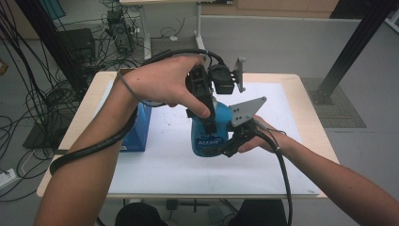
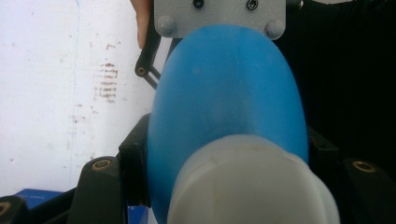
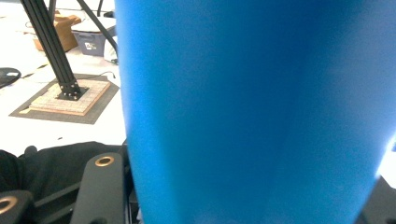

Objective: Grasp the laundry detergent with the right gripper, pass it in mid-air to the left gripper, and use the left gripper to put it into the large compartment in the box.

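Note:
A blue bottle (image 1: 207, 136) with a white cap (image 2: 252, 186) is held upright over the middle of the white mat (image 1: 164, 160). My left gripper (image 1: 208, 117) comes down from above and is shut on the cap end (image 2: 233, 182); the blue body (image 2: 229, 93) runs away from its jaws. My right gripper (image 1: 227, 141) reaches in from the right and is shut on the bottle's body (image 3: 252, 112), which sits between its black jaws (image 3: 243, 191). Its grey plate (image 1: 247, 110) stands beside the bottle's shoulder. I cannot tell whether the base touches the mat.
A blue box (image 1: 137, 127) stands on the mat's left part, under my left forearm. The wooden table (image 1: 301, 108) ends close on all sides. Cables (image 1: 94, 146) trail from both grippers. Black frame posts (image 1: 348, 52) and cable clutter stand on the floor beyond.

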{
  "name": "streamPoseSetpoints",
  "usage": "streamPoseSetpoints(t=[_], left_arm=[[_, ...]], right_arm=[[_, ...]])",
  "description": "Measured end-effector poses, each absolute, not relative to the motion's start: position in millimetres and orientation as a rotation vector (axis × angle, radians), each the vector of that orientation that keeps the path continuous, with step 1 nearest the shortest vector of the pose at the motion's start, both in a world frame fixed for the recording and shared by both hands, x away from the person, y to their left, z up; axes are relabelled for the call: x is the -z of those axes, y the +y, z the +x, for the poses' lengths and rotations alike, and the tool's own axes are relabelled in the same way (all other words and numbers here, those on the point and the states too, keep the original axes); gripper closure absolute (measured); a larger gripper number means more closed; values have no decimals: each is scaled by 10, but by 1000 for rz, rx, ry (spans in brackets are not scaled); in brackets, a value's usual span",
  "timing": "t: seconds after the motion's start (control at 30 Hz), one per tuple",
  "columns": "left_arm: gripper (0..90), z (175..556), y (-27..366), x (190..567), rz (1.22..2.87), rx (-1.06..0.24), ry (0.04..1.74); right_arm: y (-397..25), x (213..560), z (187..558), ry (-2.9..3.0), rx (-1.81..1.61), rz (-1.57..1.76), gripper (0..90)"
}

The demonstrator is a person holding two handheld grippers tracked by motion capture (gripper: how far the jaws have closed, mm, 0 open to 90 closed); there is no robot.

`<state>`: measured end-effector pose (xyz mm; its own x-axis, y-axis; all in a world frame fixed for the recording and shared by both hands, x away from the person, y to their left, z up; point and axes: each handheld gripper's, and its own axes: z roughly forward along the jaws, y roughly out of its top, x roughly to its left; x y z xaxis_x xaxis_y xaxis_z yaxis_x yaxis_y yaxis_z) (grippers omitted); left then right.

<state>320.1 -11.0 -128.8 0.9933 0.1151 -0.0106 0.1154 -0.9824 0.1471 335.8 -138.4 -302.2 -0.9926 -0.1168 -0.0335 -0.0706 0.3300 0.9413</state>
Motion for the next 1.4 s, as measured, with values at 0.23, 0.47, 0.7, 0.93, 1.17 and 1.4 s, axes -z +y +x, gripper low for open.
streamPoseSetpoints(t=[0.23,0.47,0.7,0.93,1.17,1.4], left_arm=[[377,3198,-117,1293,2991,6,177],[377,3193,-123,1296,2996,9,174],[377,3172,-132,1284,2995,-4,166],[377,3157,-127,1257,2992,-6,165],[377,3172,-138,1296,3013,-2,179],[377,3195,-126,1309,3014,1,194]], right_arm=[[-1380,3032,3351,-2524,1790,177,406],[-1380,3048,3344,-2518,1802,172,406],[-1368,3066,3342,-2497,1814,162,366],[-1364,3098,3338,-2511,1763,102,174],[-1409,3073,3323,-2496,1822,56,80],[-1457,3075,3329,-2529,1798,53,74]])
